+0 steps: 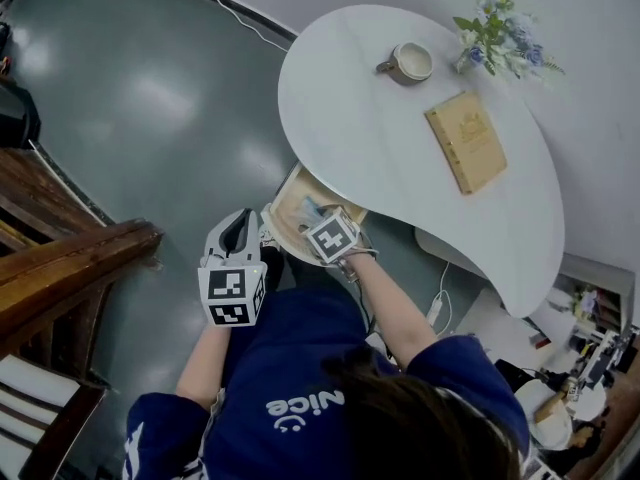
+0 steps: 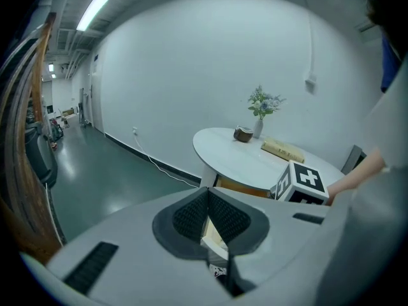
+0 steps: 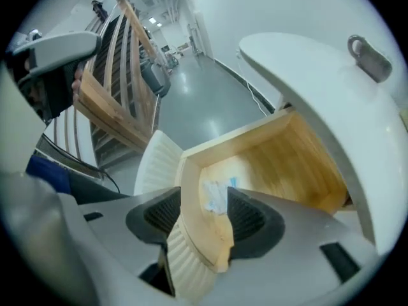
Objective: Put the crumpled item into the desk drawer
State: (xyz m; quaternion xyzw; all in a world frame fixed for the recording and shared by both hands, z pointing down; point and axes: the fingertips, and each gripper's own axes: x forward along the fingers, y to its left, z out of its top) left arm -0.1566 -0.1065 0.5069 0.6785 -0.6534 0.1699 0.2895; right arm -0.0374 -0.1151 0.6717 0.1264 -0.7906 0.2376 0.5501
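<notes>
Under the white table (image 1: 370, 138) the wooden drawer (image 1: 288, 196) stands pulled out, its ribbed white front (image 3: 153, 164) towards me. The crumpled white and blue item (image 3: 215, 196) lies on the drawer's floor just behind that front, and it also shows in the head view (image 1: 308, 209). My right gripper (image 3: 205, 197) is open. Its jaws stand on either side of the drawer's front edge and of the item, and the pads do not press on the item. My left gripper (image 1: 243, 226) hangs to the left of the drawer, shut and empty (image 2: 207, 193).
On the table stand a mug (image 1: 410, 63), a vase of flowers (image 1: 497, 38) and a tan book (image 1: 467, 140). Dark wooden furniture (image 1: 70, 268) fills the left side. A cable (image 1: 240, 18) runs over the grey floor beyond the table.
</notes>
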